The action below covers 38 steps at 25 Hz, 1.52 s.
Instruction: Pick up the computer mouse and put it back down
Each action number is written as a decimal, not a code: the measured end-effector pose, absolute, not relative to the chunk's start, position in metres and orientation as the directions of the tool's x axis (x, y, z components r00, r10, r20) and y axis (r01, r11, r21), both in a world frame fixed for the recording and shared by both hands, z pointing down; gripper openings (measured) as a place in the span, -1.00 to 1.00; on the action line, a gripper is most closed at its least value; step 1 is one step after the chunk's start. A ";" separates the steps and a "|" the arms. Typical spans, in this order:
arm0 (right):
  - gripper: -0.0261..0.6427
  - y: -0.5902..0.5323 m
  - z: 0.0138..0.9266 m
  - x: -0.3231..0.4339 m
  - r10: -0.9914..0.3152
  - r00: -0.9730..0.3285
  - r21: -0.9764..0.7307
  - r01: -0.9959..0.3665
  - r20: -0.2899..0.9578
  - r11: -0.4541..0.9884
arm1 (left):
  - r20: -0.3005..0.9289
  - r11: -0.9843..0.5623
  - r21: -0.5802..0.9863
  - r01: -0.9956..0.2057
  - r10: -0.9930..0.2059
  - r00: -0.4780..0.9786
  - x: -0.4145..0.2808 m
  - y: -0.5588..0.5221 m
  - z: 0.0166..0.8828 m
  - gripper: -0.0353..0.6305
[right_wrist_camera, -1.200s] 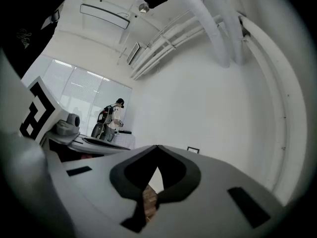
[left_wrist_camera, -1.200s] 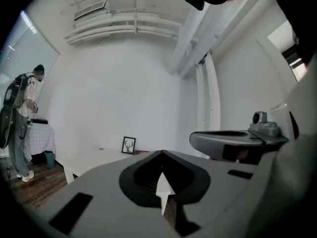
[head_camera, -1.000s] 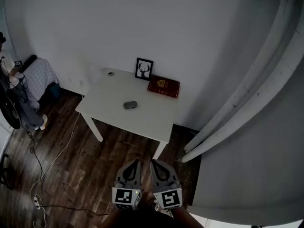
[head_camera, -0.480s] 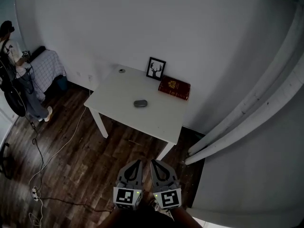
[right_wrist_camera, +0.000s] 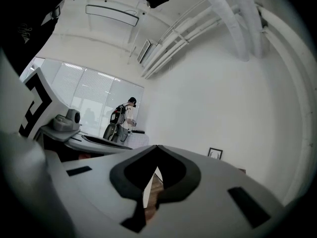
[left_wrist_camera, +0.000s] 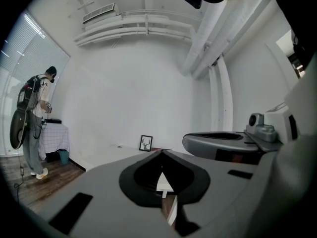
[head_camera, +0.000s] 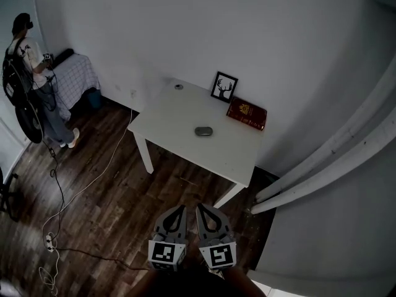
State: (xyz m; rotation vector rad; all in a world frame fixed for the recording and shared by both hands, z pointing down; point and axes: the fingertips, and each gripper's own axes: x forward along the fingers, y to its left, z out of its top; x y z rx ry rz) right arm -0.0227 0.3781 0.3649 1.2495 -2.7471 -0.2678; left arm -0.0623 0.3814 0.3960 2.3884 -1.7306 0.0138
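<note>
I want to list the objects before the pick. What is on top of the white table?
On the white table: a grey computer mouse mid-table, a framed deer picture, a red book and a small round object. Anything under the book is hidden.

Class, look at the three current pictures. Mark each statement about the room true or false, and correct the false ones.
1. The mouse lies on the white table. True.
2. The left gripper holds the mouse. False: it is shut on nothing, over the floor in front of the table, and so is the right gripper.
3. A red book lies beside the deer picture. True.
4. The book lies on top of the mouse. False: they lie apart, the book nearer the wall.
5. A person stands at the far left of the room. True.
</note>
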 end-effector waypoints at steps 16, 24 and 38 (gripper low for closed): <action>-0.86 0.384 0.376 -0.076 -0.773 -0.632 0.182 -0.755 0.053 0.630 | 0.129 -0.336 0.176 -0.925 -0.924 0.360 -0.107 0.388 0.414 -0.89; -0.86 0.340 0.381 -0.047 -0.827 -0.559 0.168 -0.810 0.066 0.561 | 0.157 -0.367 0.189 -0.911 -0.904 0.397 -0.090 0.357 0.429 -0.89; -0.86 0.165 0.381 -0.028 -0.790 -0.612 0.172 -0.775 0.039 0.609 | 0.191 -0.322 0.122 -0.939 -0.920 0.341 -0.073 0.185 0.431 -0.89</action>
